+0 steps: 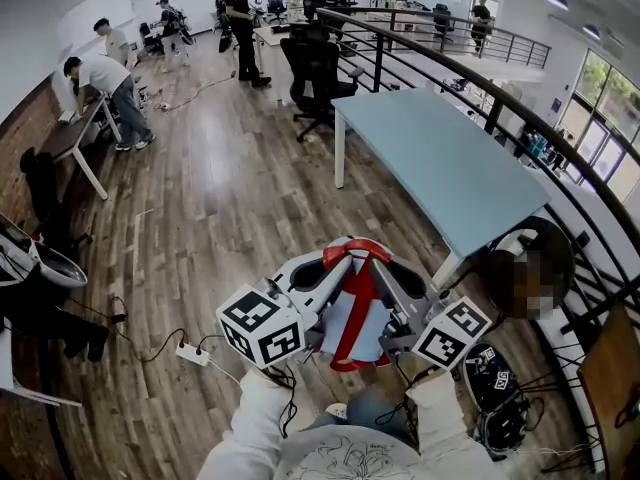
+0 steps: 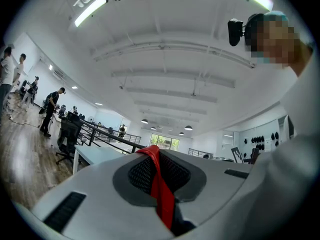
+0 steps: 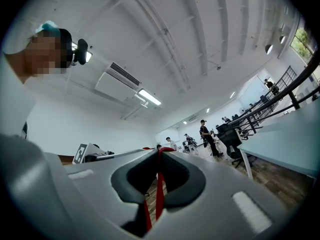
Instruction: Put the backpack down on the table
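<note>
Backpack [image 1: 350, 330], pale with red straps [image 1: 356, 252] looped over its top, hangs in the air above the wooden floor [image 1: 220, 198], near the person and just short of the desk's near end. On its left side, the left claw [image 2: 159, 171] is closed tight, pinching a broad red strap between its pads. On its right side, the right claw [image 3: 159, 176] is likewise clamped on thin red webbing. Farther to the right, the light-blue desk [image 1: 440, 158] stretches away along a dark railing [image 1: 470, 78].
</note>
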Demonstrator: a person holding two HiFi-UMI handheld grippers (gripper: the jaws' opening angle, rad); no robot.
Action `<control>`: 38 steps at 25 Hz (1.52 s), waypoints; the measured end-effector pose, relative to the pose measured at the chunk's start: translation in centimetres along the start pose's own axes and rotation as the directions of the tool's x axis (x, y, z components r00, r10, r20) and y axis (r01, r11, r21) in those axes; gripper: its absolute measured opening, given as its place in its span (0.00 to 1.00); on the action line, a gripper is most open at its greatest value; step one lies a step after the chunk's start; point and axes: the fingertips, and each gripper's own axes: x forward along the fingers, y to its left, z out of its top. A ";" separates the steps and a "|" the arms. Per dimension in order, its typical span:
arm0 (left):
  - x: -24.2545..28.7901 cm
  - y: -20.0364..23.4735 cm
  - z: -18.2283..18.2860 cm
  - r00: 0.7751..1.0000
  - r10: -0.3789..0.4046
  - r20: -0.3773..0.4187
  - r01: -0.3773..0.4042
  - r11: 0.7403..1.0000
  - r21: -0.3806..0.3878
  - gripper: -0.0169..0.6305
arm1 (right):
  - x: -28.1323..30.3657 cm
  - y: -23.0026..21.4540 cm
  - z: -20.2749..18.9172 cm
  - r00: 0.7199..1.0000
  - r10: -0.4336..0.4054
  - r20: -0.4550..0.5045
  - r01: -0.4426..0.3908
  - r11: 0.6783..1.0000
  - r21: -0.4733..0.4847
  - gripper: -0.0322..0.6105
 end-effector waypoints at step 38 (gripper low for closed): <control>29.3 26.2 5.6 0.994 0.106 0.042 -0.106 0.994 0.005 0.05 | 19.9 -33.3 8.7 0.992 0.109 -0.057 -0.111 0.993 -0.025 0.09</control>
